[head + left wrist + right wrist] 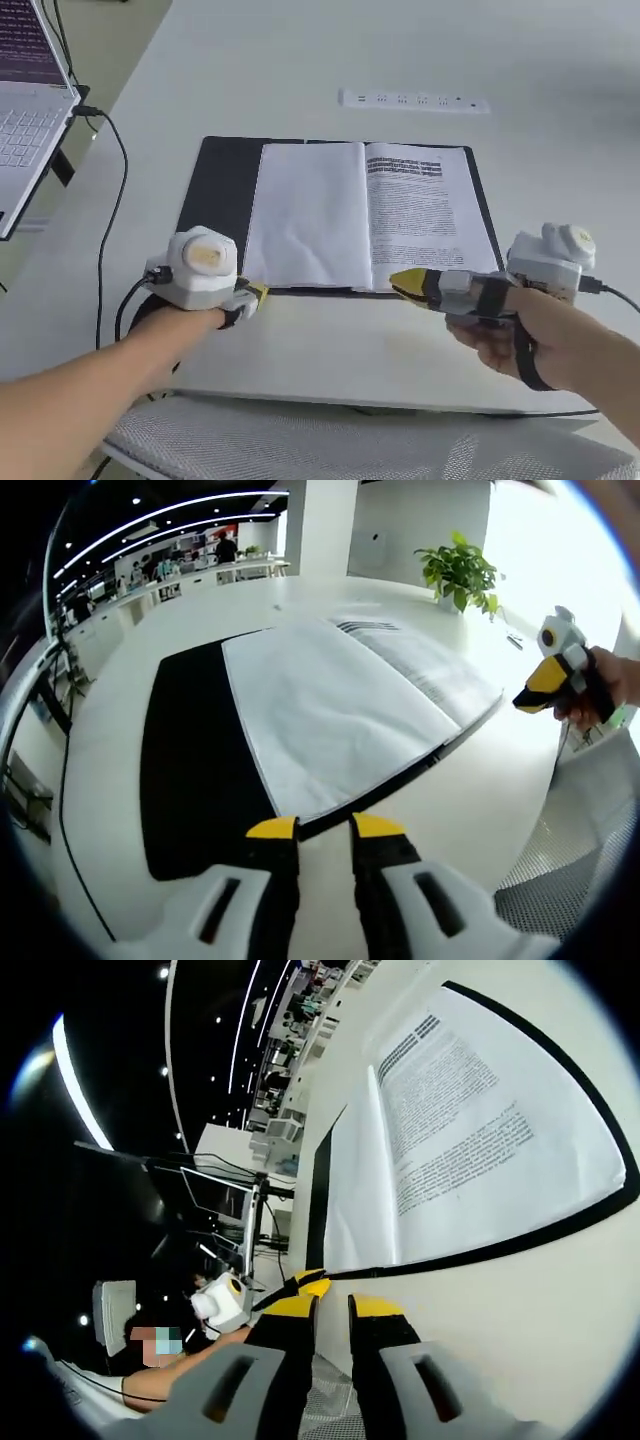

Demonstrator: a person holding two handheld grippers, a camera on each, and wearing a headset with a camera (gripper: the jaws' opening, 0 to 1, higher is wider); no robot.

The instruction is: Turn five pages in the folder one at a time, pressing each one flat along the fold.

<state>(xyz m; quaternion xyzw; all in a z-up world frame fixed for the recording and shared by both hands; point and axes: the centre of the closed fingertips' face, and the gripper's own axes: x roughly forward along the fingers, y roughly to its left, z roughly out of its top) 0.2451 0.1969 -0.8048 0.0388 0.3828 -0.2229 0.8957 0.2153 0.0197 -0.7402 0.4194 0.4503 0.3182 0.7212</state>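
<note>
A black folder (215,190) lies open on the white table. Its left page (305,215) is blank and its right page (425,215) is printed. Both pages lie flat. My left gripper (255,292) hovers at the folder's near left corner, shut and holding nothing; its yellow tips (325,827) point at the blank page (330,710). My right gripper (405,282) is also shut and holds nothing. It sits just off the near edge below the printed page (470,1120), tips (332,1305) pointing left. The left gripper view catches the right gripper (535,695) at its right side.
A laptop (25,90) sits at the far left, with a black cable (110,200) running down the table beside the folder. A white power strip (413,101) lies beyond the folder. A mesh chair seat (350,445) is below the table's near edge.
</note>
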